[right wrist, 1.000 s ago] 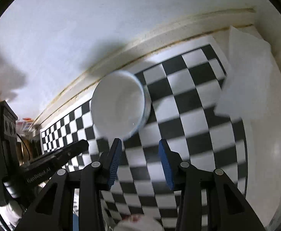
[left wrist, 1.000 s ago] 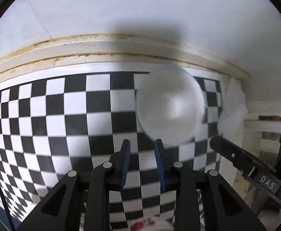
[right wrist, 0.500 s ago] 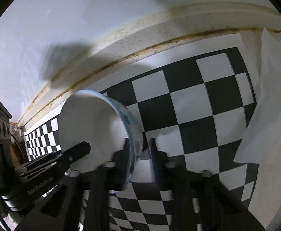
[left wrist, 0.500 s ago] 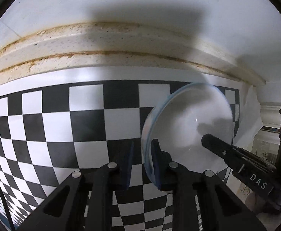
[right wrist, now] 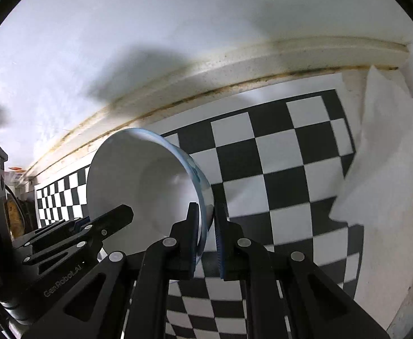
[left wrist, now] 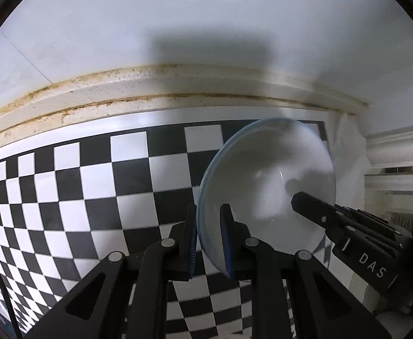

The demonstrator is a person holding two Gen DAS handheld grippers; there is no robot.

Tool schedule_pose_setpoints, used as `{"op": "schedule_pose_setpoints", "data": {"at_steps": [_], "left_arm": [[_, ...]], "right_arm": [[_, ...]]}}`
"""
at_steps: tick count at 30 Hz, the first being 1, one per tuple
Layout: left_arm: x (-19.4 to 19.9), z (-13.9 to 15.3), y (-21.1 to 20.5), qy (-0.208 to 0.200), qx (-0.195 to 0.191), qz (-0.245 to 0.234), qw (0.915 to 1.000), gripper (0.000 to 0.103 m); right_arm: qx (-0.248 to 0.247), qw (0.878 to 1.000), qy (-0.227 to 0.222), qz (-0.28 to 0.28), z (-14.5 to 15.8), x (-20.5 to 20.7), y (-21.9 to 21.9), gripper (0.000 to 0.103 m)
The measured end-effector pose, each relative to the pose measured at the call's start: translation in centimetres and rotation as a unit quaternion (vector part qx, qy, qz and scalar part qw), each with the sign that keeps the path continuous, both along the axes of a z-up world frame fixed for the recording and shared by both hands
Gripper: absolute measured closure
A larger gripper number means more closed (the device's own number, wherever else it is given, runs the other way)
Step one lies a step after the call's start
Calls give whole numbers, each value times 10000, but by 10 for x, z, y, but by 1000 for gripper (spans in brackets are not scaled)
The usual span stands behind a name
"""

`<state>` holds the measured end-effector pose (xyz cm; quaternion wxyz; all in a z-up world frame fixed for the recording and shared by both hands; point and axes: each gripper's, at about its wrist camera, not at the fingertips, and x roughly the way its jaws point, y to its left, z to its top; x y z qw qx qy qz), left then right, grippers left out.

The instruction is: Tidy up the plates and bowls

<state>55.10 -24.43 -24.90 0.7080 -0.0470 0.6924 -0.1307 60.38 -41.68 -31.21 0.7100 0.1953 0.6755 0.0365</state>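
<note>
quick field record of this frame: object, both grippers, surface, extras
object: white bowl, blue-trimmed rim
left gripper: shut on bowl rim, one finger inside, one outside
right gripper: shut on the opposite rim of the bowl
surface: checkered mat against a white wall
extras: white paper at the mat's right edge

Both tongs clamped, pointing down
</note>
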Motion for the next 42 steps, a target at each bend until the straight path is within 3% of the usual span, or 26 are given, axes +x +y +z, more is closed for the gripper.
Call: {"op": "schedule_pose_setpoints", "data": {"at_steps": [12,21,30,42], "left_arm": [[-75,87,31,-549,-233,-204,9980,90],[-152,119,41,-748,-304,-370,9960,90],[-215,101,44,-540,-193,-568,9967,90],[-246,36,36,167,68,-661,9976,90]], "right_arm": [[-14,9983,-573,-78,86,-78,18,91],[-28,9966,-815,-147,133,-174,15,91],[20,9981,-587,-207,119,-257,25,91],[-66,9998,12,-177,61,-293,28,90]]}}
